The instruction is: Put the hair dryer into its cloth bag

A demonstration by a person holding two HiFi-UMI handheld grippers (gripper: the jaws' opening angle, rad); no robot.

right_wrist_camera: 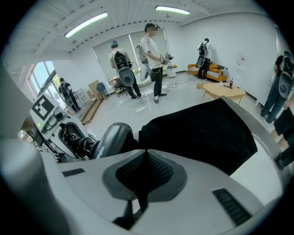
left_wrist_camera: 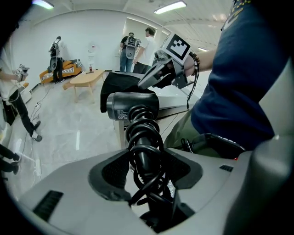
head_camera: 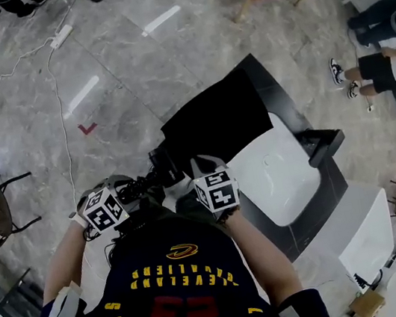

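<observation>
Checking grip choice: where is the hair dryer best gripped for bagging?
Grip the hair dryer by its cord-wrapped handle, coming from the handle's end as the left gripper does; that leaves the barrel clear, pointing toward the cloth bag.

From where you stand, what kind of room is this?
Probably a big open workroom or studio: ceiling strip lights, a low wooden table, and other people standing about wearing gear.
</observation>
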